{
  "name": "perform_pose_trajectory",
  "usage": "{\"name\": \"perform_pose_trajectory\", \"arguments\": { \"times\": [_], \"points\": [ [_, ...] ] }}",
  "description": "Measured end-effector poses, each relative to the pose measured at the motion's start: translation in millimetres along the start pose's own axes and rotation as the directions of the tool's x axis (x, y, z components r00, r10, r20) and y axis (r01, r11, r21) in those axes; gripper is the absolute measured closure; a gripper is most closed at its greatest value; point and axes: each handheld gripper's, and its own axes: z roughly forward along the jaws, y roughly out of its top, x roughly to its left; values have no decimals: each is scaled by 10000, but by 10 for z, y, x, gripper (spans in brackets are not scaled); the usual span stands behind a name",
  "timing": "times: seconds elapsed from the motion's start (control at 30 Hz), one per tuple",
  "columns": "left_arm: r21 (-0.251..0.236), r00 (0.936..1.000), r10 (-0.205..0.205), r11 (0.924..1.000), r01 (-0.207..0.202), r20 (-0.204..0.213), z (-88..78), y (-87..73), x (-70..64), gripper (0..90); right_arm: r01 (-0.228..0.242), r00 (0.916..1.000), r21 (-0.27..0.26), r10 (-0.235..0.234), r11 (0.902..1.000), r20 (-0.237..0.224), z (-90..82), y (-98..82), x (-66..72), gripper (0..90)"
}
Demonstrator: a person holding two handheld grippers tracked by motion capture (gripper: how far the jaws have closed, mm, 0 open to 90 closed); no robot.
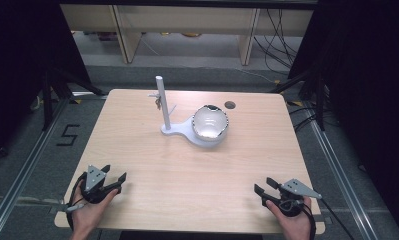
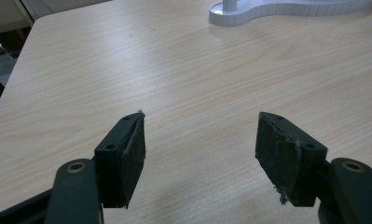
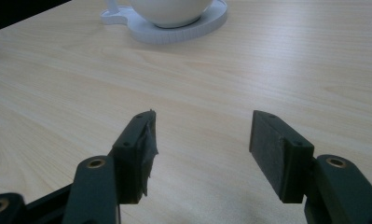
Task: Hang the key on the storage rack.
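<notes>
The wooden table (image 1: 187,175) carried a white stand (image 1: 189,132) near its far middle, with 1 upright post (image 1: 162,102) and a white bowl (image 1: 210,122) seated on its round base. The left gripper (image 1: 114,175) and right gripper (image 1: 263,186) rested at the near corners, well apart from the stand, each with jaws apart and nothing between them.

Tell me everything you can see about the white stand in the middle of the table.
The white stand looks like matte plastic. Its flat base has a small lobe and a large round one, with a ribbed edge. A thin upright post rises from the small lobe; a white bowl sits on the large one. It rests on the wooden table, past its middle.
</notes>
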Motion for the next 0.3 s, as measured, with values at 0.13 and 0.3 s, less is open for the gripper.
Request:
{"name": "perform_pose_trajectory", "arguments": {
  "times": [0.13,0.3],
  "points": [
    [-94,10000,-43,9999,43,-14,-6,-5,5,330,485,9988,28,-485,9988,116,-3,3,-39,420],
    [-92,10000,-34,10000,34,1,-5,-5,6,331,506,9982,123,-509,9986,302,-7,-2,-32,419]
  ]
}}
